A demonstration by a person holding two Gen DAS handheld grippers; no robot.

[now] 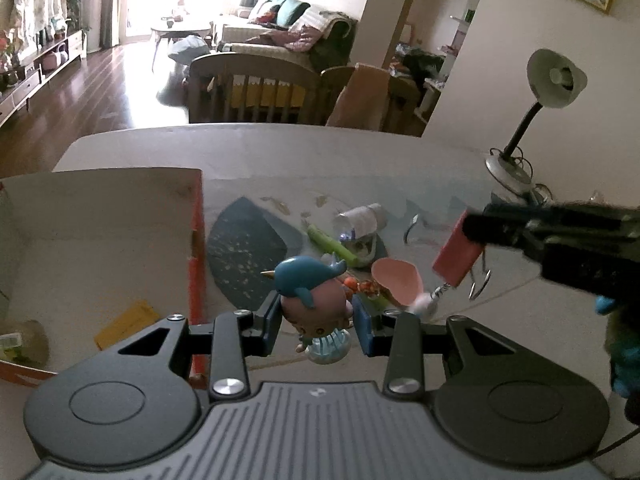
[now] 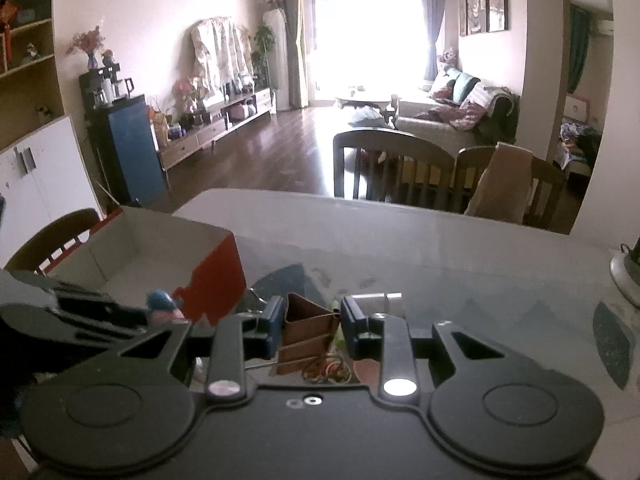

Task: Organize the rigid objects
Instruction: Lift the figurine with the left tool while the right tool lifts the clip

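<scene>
Two hand-held grippers hang over a cluttered table, each already loaded. The left gripper (image 1: pixel 320 320) is clamped on a toy figurine (image 1: pixel 314 300) capped with a blue whale, its head wedged between the blue pads and its base hanging below them. The right gripper (image 2: pixel 310 326) pinches a brown block (image 2: pixel 306 330) between its pads. An open cardboard box (image 1: pixel 120 216) with a red outer wall stands just left of the figurine. The figurine's rounded, top-heavy body could twist or slip free in transit, and its dangling base could catch the box's wall if carried across too low
</scene>
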